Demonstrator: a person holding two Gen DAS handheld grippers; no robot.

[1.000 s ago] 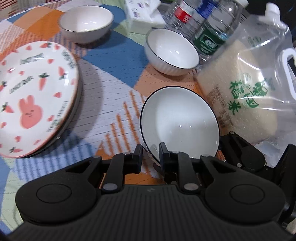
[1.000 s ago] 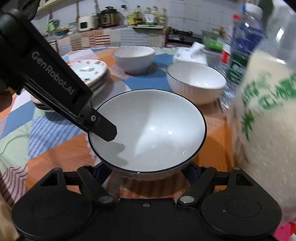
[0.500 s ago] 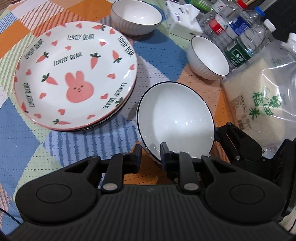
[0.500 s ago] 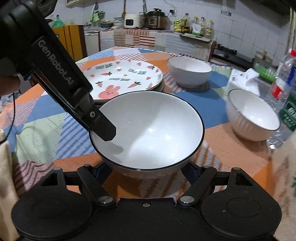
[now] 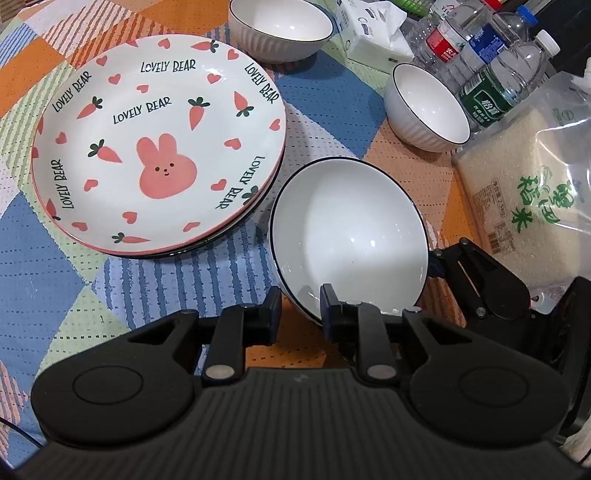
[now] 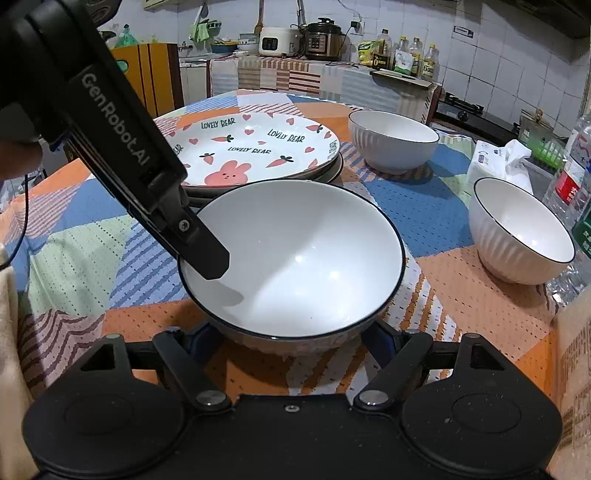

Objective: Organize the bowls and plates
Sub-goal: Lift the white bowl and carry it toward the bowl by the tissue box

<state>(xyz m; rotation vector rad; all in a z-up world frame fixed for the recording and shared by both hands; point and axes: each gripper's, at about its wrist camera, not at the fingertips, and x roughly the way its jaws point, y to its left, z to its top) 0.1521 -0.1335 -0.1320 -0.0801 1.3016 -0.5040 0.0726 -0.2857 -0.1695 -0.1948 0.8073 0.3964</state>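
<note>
Left wrist view: white bowl with a thin dark rim (image 5: 347,236) sits tilted, just right of the plate stack, its near rim between the left gripper's (image 5: 301,314) two fingers.
Left gripper: fingers narrowly apart and clamped on the bowl's rim, one finger (image 5: 330,310) inside the bowl, the other outside.
Right gripper: seen from its own camera (image 6: 291,338), fingers spread wide, one on each side of the bowl's lower wall (image 6: 295,258); whether the pads press on it cannot be told.
Bowl's place: over the patchwork tablecloth (image 5: 51,258), at the near right edge of the plates; whether its base touches the cloth cannot be told.
Plate stack: rabbit-and-carrot plate reading "LOVELY BEAR" (image 5: 159,144) on top, dark-rimmed plates under it.
Other bowls: one ribbed white bowl (image 5: 280,29) beyond the plates, another (image 5: 426,107) to the right, beside the water bottles (image 5: 491,81).
Further right: clear bag of rice with green characters (image 5: 524,192), near the held bowl.
Far edge: tissue pack (image 5: 373,33), between the far bowl and the bottles.
Right wrist background: kitchen counter with a rice cooker (image 6: 275,40) and oil bottles (image 6: 402,55).
</note>
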